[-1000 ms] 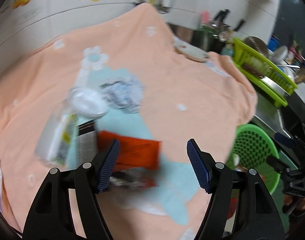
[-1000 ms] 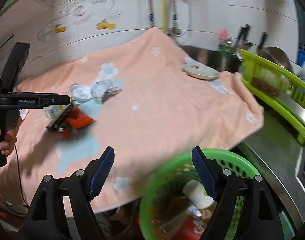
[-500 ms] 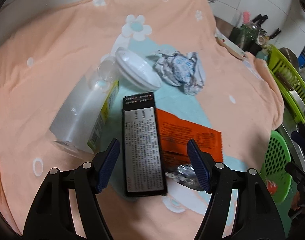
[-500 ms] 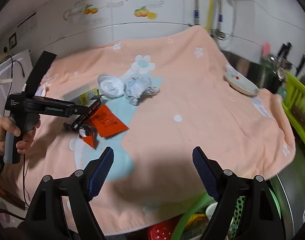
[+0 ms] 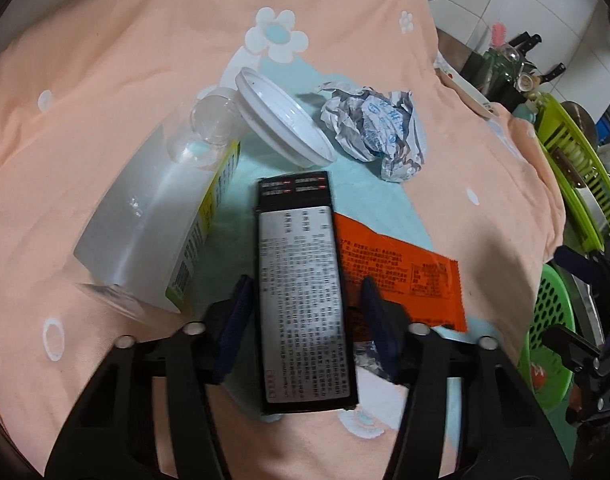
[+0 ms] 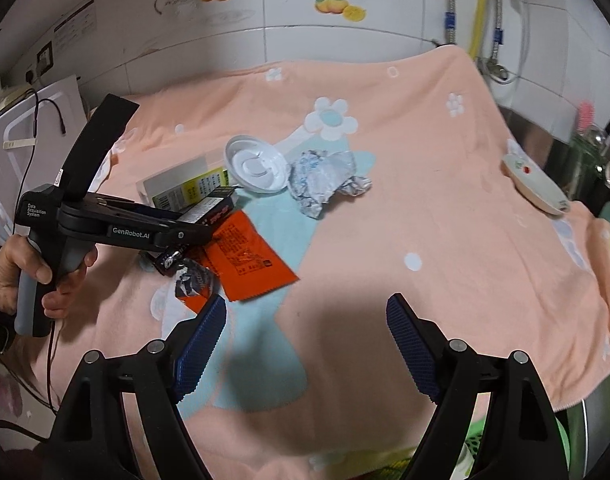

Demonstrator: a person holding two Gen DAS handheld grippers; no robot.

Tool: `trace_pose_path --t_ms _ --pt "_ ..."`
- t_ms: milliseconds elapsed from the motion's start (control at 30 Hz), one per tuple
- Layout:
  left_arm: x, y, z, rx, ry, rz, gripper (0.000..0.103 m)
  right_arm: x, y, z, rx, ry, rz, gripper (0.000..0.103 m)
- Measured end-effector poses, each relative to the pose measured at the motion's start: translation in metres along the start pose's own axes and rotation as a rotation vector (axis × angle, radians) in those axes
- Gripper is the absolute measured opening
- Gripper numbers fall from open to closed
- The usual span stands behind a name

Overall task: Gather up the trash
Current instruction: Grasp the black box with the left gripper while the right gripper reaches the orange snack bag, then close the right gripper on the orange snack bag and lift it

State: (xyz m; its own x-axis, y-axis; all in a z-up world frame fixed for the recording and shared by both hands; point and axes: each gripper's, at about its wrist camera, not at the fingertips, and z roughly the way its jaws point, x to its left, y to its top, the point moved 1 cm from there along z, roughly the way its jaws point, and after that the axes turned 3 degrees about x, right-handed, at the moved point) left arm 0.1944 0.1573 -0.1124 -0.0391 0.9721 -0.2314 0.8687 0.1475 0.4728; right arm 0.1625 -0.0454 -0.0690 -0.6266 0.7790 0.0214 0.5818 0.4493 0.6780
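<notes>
A long black box (image 5: pixel 301 280) with a silver printed label lies on the peach towel (image 5: pixel 105 80), partly over an orange wrapper (image 5: pixel 397 268). My left gripper (image 5: pixel 305 308) straddles the box's near half. Its jaws are closing, and a thin gap still shows on each side of the box. In the right wrist view, the left gripper (image 6: pixel 193 232) sits low over the box (image 6: pixel 209 210), held by a hand (image 6: pixel 9 276). My right gripper (image 6: pixel 307 320) hangs open over bare towel with nothing between its fingers. The green basket (image 5: pixel 549 320) stands off the towel's right edge.
More trash lies around the box: a clear and yellow carton (image 5: pixel 145 216), a white lid (image 5: pixel 281 116), crumpled paper (image 5: pixel 377 128) and a crumpled foil wrapper (image 6: pixel 193 280). A plate (image 6: pixel 533 182) rests at the towel's far right, and a green dish rack (image 5: pixel 577 168) stands beyond it.
My left gripper came down over the black box and its jaws narrowed around it. The right gripper swung away from the green basket to over the towel, staying open.
</notes>
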Motion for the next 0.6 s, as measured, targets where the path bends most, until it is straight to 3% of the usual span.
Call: trace_pose_path --t_ms 600 --pt "0.001 -0.004 -0.039 -0.074 0.005 0.032 0.044 0.025 0.029 0.060 0.097 0.179 -0.061 0.079"
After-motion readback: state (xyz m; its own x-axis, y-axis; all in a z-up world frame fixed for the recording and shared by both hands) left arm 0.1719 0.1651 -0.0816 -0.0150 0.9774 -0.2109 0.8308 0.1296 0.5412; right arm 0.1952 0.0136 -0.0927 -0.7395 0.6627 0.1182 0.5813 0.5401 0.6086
